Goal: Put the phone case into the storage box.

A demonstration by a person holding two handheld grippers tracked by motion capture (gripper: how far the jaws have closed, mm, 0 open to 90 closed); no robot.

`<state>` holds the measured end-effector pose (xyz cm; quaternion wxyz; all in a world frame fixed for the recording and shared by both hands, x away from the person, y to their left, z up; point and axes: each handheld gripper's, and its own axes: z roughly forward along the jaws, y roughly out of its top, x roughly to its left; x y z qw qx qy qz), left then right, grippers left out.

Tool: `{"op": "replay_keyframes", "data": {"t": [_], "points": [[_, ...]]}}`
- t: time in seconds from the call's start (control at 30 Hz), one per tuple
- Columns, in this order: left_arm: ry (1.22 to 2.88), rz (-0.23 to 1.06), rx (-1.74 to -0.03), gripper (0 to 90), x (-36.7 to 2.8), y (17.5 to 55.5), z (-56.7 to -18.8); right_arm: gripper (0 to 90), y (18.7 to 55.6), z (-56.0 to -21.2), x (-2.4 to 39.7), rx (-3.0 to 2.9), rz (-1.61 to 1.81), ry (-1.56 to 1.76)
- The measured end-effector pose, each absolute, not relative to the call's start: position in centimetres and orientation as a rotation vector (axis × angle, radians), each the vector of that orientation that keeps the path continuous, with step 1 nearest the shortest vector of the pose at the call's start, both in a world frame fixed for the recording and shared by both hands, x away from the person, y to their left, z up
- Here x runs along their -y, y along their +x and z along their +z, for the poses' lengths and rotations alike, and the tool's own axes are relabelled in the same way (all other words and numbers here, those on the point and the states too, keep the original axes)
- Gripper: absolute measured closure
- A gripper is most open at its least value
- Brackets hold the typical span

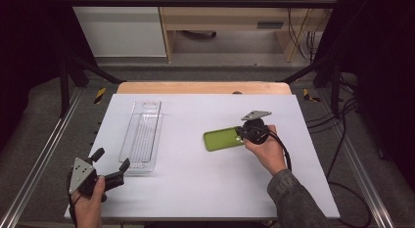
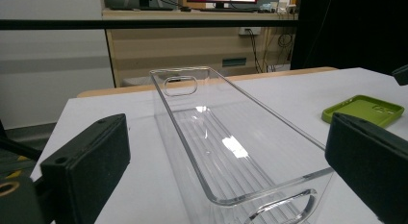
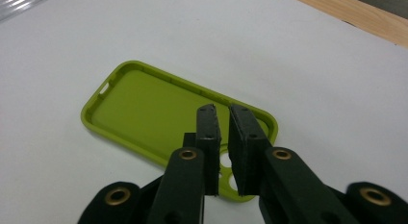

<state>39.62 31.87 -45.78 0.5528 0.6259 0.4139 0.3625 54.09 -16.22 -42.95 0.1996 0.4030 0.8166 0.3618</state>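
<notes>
— Right gripper view: what is the right gripper (image 3: pixel 221 113) doing?
— Its 2 jaws stand a narrow gap apart over the near end of the green phone case (image 3: pixel 154 106), gripping nothing; the case lies flat on the white table (image 3: pixel 312 65).
— And the left gripper (image 1: pixel 111 162)?
— Wide open, empty, just before the clear tray (image 1: pixel 142 135), well apart from the case.

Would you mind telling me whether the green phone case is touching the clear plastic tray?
Apart. The high view shows bare white table between the green phone case and the clear plastic tray.
</notes>
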Motion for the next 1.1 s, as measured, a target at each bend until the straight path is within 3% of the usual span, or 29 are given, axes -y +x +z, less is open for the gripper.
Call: {"op": "replay_keyframes", "data": {"t": [0.17, 0.43, 0.47, 0.6, 0.8, 1.1], "points": [[1.478, 0.852, -0.968, 1.5, -31.8, 39.6, -45.7, 67.7, 53.8, -42.5, 16.4, -2.280, 1.021, 1.152], [1.472, 0.853, -0.964, 1.5, -31.8, 39.5, -45.7, 31.3, 53.8, -42.4, 16.7, -2.282, 0.990, 1.246], [1.472, 0.854, -0.964, 1.5, -31.8, 39.5, -45.7, 31.3, 53.8, -42.4, 16.7, -2.282, 0.990, 1.246], [1.471, 0.854, -0.966, 1.5, -31.9, 39.5, -45.7, 17.1, 54.1, -42.4, 17.3, -2.272, 0.975, 1.300], [1.473, 0.852, -0.962, 1.5, -31.8, 39.6, -45.7, 8.3, 54.2, -42.5, 17.8, -2.260, 0.954, 1.339], [1.471, 0.853, -0.963, 1.5, -31.8, 39.5, -45.7, 6.6, 54.7, -42.6, 18.2, -2.270, 0.901, 1.372]]}}
